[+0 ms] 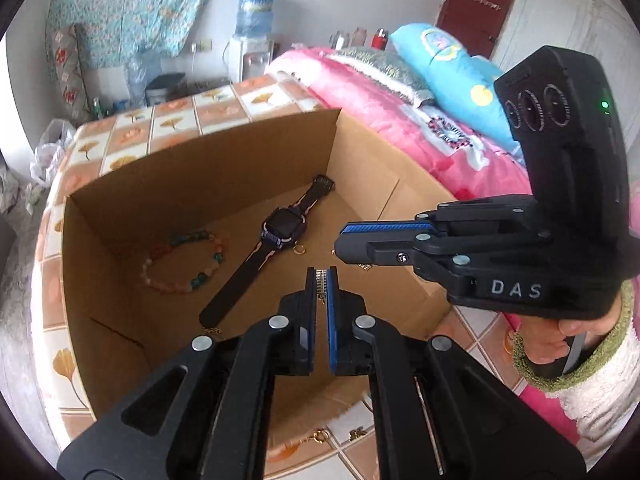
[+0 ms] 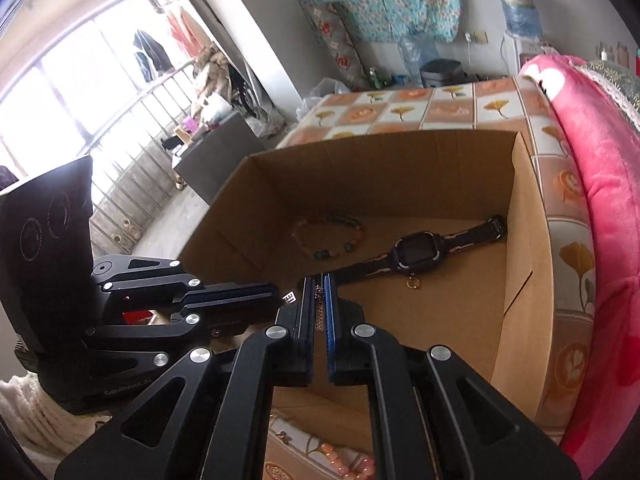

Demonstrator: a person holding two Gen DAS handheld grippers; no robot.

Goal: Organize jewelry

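Observation:
An open cardboard box (image 1: 132, 184) (image 2: 520, 208) stands on a tiled cloth. Inside lie a black smartwatch (image 1: 280, 228) (image 2: 412, 250), a multicolored bead bracelet (image 1: 184, 256) (image 2: 332, 236) and a small gold ring (image 1: 299, 249) (image 2: 413, 283). My left gripper (image 1: 321, 280) is shut on a silver metal-link piece (image 1: 320, 282) over the box. My right gripper (image 2: 318, 292) is shut on a thin chain (image 2: 319, 308) over the box's near edge. Each gripper shows in the other's view, the right one (image 1: 348, 242) and the left one (image 2: 276, 296), tips close together.
A gold earring (image 1: 318, 436) and a small dark charm (image 1: 357, 434) lie on the tiled cloth (image 1: 132, 132) in front of the box. A pink bead bracelet (image 2: 348, 462) lies near the bottom edge. Pink bedding (image 2: 600, 200) lies to the right of the box.

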